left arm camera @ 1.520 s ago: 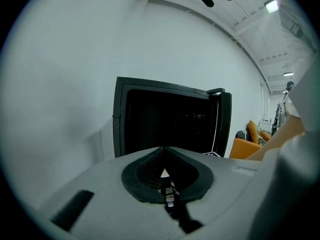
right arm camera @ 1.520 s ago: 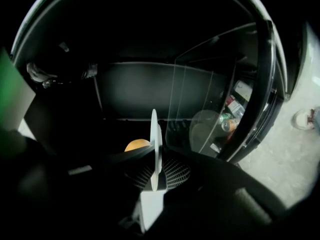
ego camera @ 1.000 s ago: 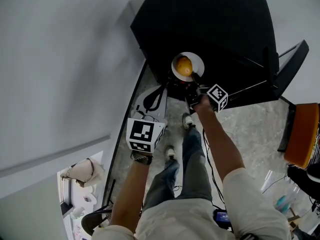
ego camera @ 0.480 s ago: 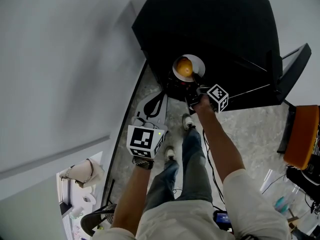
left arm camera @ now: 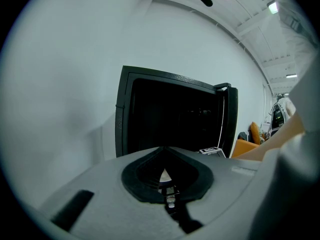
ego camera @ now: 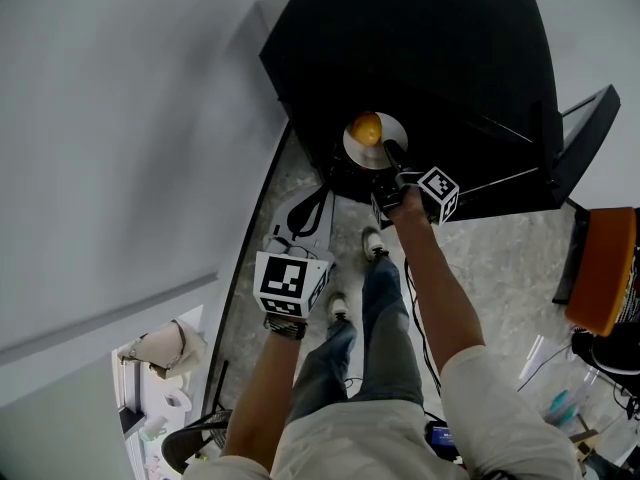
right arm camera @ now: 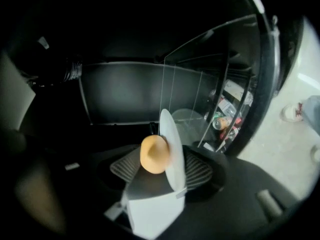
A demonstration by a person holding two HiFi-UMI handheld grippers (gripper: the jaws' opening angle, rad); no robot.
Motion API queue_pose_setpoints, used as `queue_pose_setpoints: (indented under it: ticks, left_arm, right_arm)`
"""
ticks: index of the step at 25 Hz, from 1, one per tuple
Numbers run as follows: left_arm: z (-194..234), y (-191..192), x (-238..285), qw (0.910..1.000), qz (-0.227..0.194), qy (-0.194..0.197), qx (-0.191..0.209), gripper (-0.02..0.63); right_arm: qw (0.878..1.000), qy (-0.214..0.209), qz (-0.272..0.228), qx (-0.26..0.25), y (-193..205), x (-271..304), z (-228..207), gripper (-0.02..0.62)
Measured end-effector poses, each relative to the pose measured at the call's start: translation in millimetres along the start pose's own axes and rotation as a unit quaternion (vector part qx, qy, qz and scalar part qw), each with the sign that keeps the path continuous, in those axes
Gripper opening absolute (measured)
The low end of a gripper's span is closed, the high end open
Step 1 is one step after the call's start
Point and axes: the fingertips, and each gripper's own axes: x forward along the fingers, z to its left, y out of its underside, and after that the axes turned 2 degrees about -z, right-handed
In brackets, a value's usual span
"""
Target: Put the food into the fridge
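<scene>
Right tongs at upper centre of head view, reaching into open black fridge; tips have just been opening and now stand apart, with rim of white plate between them, not clamped. Orange food sits on plate inside fridge. Left tongs together, empty, low at centre-left, facing fridge front

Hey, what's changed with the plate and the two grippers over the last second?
The right gripper has just been opening its jaws. It has let go of the white plate, whose rim now stands between them, no longer gripped. The plate and the orange on it kept their place at the front of the black fridge. The left gripper stayed shut and empty, held back from the fridge.
</scene>
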Motion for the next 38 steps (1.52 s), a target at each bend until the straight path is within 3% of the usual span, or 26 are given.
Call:
queue_pose_setpoints:
  ticks: [2, 7, 11, 16, 24, 28, 33, 38]
  left_arm:
    - [-2.6, 0.8, 1.2, 1.0000, 0.001, 0.003, -0.001, 0.002]
    - [-7.1, 2.9, 3.0, 0.9999, 0.004, 0.011, 0.000, 0.002]
    - [-7.7, 7.7, 2.6, 0.9999, 0.007, 0.013, -0.002, 0.002]
    - [-8.2, 12.2, 1.8, 0.9998, 0.010, 0.015, -0.003, 0.002]
    - [-8.8, 15.4, 2.9, 0.9997, 0.013, 0.019, -0.004, 0.002]
    - [-11.0, 19.3, 4.8, 0.9996, 0.017, 0.023, -0.004, 0.002]
    - [-13.0, 25.3, 6.8, 0.9994, 0.023, 0.025, -0.004, 0.002]
    - [-16.3, 27.0, 8.8, 0.9992, 0.025, 0.030, -0.002, 0.002]
  right_arm:
    - [1.000, 0.007, -0.004, 0.010, -1.2, -5.0, -0.1, 0.279]
    - [0.999, 0.025, -0.022, -0.005, -3.1, -13.4, 6.5, 0.315]
    - [0.997, 0.038, -0.032, -0.058, -2.1, -17.0, 8.2, 0.316]
    - [0.992, 0.027, -0.035, -0.122, 2.7, -17.2, 16.6, 0.376]
    - [0.988, -0.007, -0.048, -0.146, 2.1, -20.3, 24.2, 0.408]
    - [0.980, -0.023, -0.042, -0.191, 3.9, -20.8, 28.0, 0.411]
    - [0.961, -0.035, -0.028, -0.272, 7.0, -21.6, 28.5, 0.390]
    - [0.950, -0.031, -0.021, -0.310, 8.6, -25.3, 23.6, 0.380]
